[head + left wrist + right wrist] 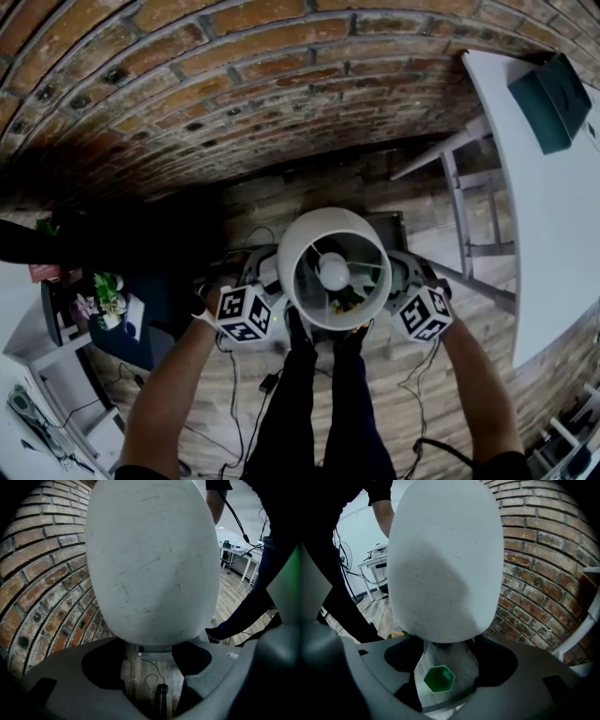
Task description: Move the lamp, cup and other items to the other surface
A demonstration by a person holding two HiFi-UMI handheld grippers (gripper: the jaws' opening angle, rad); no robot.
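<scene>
A lamp with a white shade and a bare bulb hangs in the air over the wooden floor, seen from above in the head view. My left gripper is at its left side and my right gripper at its right, both under the shade. In the left gripper view the shade fills the picture and the left gripper closes on the lamp's neck just below it. The right gripper does the same under the shade. Below it, a green hexagonal cup stands on a grey ribbed surface.
A brick wall curves round the back. A white table with a teal box stands at the right. At the left is a shelf with flowers. Cables trail on the floor by my legs.
</scene>
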